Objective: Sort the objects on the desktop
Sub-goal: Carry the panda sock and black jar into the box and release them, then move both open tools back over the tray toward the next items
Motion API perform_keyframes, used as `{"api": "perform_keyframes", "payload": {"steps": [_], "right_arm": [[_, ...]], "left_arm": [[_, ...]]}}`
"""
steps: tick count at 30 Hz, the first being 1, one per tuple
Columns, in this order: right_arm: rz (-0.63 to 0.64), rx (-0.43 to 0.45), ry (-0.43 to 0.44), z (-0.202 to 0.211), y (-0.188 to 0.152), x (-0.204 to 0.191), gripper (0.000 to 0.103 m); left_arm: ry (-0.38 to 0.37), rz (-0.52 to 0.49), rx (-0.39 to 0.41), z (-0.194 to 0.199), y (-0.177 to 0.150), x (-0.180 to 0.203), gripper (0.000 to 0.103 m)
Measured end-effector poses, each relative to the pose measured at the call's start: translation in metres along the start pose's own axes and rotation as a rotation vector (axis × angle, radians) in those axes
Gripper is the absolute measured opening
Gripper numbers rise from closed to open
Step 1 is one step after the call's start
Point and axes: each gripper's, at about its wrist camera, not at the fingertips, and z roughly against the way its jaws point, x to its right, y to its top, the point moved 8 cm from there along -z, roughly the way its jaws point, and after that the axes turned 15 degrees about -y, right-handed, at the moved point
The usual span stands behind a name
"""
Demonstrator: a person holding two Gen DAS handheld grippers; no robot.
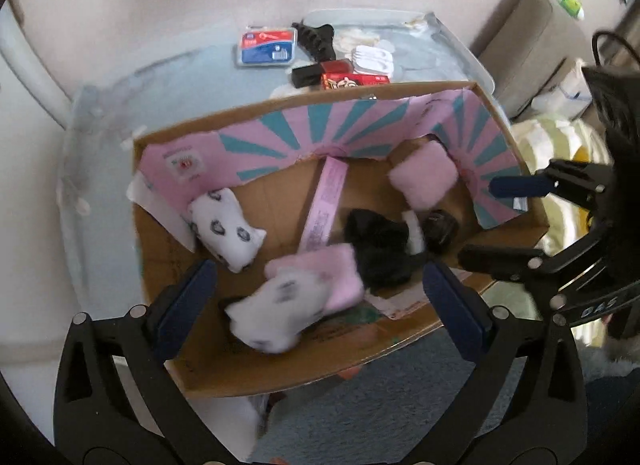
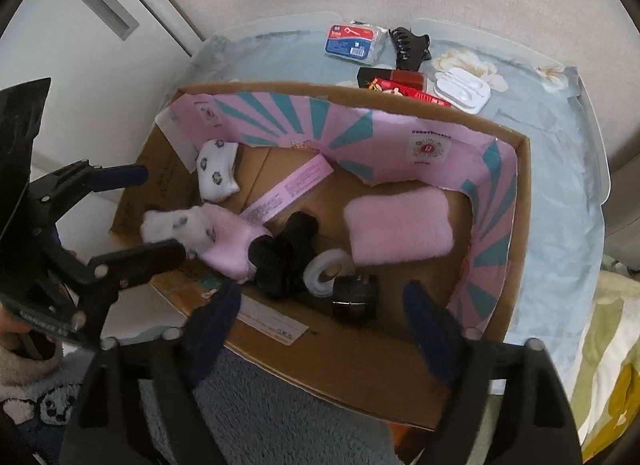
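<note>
An open cardboard box (image 1: 304, 107) lined with pink and teal paper holds soft items. My left gripper (image 1: 320, 305) hangs open over its near side. A blurred white printed sock (image 1: 276, 313) lies loose between its fingers without touching the pads, on a pink fluffy piece (image 1: 336, 277). My right gripper (image 2: 324, 331) is open above a black cloth (image 2: 284, 253), a tape roll (image 2: 328, 271) and a small black object (image 2: 356, 299), gripping none of them. Another white sock (image 2: 218, 175) and a pink pad (image 2: 400, 225) lie deeper inside.
Beyond the box, on the pale blue table cover (image 2: 560, 169), lie a blue and red packet (image 2: 354, 45), a black hair claw (image 2: 410, 45), a red box (image 2: 404, 91) and a white case (image 2: 462, 91). A grey rug (image 2: 280, 417) lies below the near box wall.
</note>
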Motion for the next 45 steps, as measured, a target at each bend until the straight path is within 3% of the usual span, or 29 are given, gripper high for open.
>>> {"api": "perform_keyframes", "payload": {"steps": [3, 5, 18, 27, 32, 37, 45], "right_arm": [[-0.017, 0.005, 0.03, 0.006, 0.001, 0.002, 0.085], [-0.018, 0.016, 0.023, 0.01, 0.002, 0.003, 0.103], [-0.028, 0.064, 0.033, 0.02, 0.008, -0.003, 0.102], [0.001, -0.003, 0.053, 0.015, 0.01, -0.009, 0.102], [-0.075, -0.003, 0.046, 0.029, 0.025, 0.008, 0.103], [-0.129, 0.0, 0.045, 0.039, 0.044, 0.029, 0.103], [-0.129, 0.073, -0.068, 0.057, 0.09, 0.076, 0.103]], "left_arm": [[0.027, -0.023, 0.001, 0.003, 0.001, 0.004, 0.103], [0.016, -0.016, 0.001, 0.004, 0.001, 0.005, 0.103], [0.054, -0.06, 0.036, 0.023, 0.019, 0.01, 0.103], [0.06, -0.088, 0.081, 0.035, 0.04, 0.006, 0.103], [0.042, -0.102, 0.126, 0.045, 0.059, 0.001, 0.103], [0.022, -0.088, 0.082, 0.045, 0.083, -0.009, 0.103], [0.028, -0.085, 0.043, 0.032, 0.144, -0.022, 0.103]]}}
